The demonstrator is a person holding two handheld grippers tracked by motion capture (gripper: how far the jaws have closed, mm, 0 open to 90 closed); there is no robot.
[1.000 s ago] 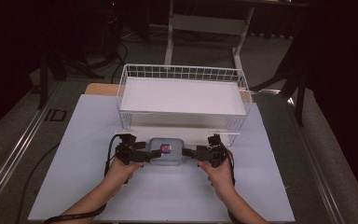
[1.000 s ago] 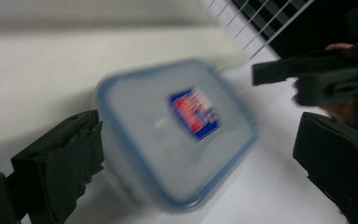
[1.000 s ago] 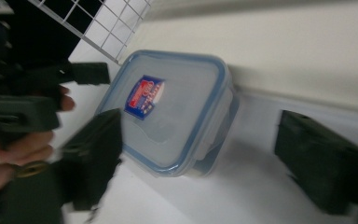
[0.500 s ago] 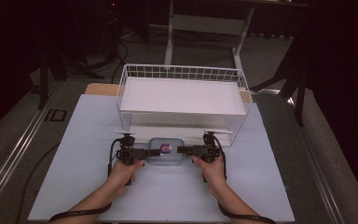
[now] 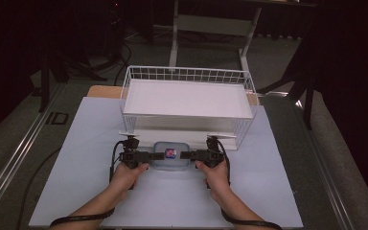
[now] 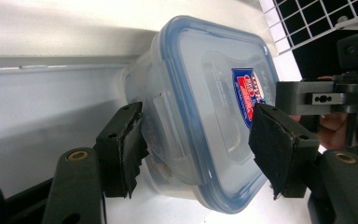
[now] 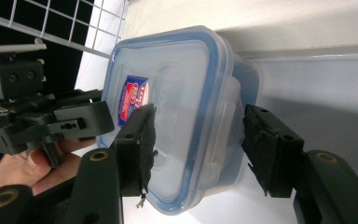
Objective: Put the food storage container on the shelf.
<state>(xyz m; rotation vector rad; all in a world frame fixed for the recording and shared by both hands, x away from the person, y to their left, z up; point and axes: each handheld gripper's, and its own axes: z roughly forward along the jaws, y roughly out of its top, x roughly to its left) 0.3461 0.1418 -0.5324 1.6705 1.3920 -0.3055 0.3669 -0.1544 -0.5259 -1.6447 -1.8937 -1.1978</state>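
A clear plastic container (image 5: 171, 155) with a blue-rimmed lid and a red and blue label lies on the white table just in front of the wire basket. My left gripper (image 5: 149, 155) holds its left end. In the left gripper view the jaws have just been closing and the left gripper (image 6: 198, 149) has one pad on the lid and one under the container (image 6: 205, 93). My right gripper (image 5: 186, 155) reaches over the right end. Its jaws have just been closing too, and the right gripper (image 7: 198, 149) straddles the container (image 7: 177, 74) with a slim gap at the lower pad.
A white wire basket (image 5: 187, 74) with a white floor stands right behind the container. The white table top (image 5: 172, 206) stretches toward the person. Dark floor, cables and stand legs surround the table.
The right hand has slid in toward the container's right end. Both pairs of jaws have narrowed around the container, the left ones onto it. The container has stayed in place.
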